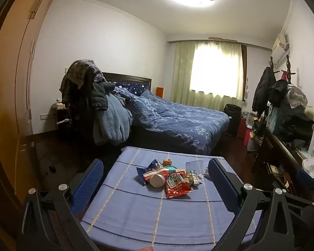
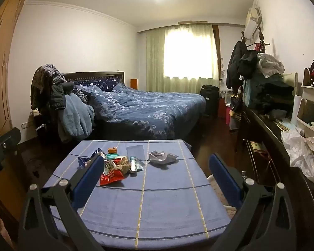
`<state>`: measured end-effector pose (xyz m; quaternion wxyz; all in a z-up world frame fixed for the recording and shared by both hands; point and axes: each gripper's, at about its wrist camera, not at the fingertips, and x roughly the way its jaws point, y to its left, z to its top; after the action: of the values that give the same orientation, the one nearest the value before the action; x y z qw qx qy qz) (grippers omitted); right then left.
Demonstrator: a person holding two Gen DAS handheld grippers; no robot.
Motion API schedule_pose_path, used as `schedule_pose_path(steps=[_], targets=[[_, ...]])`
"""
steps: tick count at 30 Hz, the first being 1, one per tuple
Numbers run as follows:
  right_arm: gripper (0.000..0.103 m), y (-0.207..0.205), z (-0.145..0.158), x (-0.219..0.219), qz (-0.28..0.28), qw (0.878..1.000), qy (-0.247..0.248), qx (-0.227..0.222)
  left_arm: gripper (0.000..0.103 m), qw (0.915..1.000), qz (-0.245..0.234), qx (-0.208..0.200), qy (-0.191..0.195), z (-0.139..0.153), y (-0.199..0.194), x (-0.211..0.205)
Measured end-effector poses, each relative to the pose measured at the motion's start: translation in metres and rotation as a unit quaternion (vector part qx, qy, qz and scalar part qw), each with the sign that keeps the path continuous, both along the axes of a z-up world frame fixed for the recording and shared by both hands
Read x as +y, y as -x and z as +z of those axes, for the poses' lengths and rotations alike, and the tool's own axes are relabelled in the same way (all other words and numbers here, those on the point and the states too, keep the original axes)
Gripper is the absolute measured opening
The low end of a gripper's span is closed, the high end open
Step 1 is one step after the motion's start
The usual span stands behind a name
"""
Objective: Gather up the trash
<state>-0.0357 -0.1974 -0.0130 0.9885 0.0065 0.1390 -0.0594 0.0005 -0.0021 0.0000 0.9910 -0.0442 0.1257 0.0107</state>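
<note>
1. Both wide open and empty: left gripper [image 1: 155, 174], right gripper [image 2: 156, 170].
2. Trash pile [image 1: 169, 177] sits mid-table [image 1: 136, 209], crumpled paper [image 2: 162, 156] just beside it.
3. Risk: a hasty grab could scatter loose wrappers onto the floor.

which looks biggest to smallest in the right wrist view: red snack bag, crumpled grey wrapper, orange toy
1. crumpled grey wrapper and red snack bag: look about alike, the bag is nearer and partly hidden
2. orange toy: clearly smallest
</note>
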Motion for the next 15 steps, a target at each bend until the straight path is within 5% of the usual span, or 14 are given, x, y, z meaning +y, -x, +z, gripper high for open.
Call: schedule_pose_path(steps=[15], targets=[[0.100, 0.008, 0.004, -0.001, -0.002, 1.000, 0.000, -0.007, 0.099, 0.9998, 0.007, 0.002, 0.018, 0.004, -0.001, 0.014]])
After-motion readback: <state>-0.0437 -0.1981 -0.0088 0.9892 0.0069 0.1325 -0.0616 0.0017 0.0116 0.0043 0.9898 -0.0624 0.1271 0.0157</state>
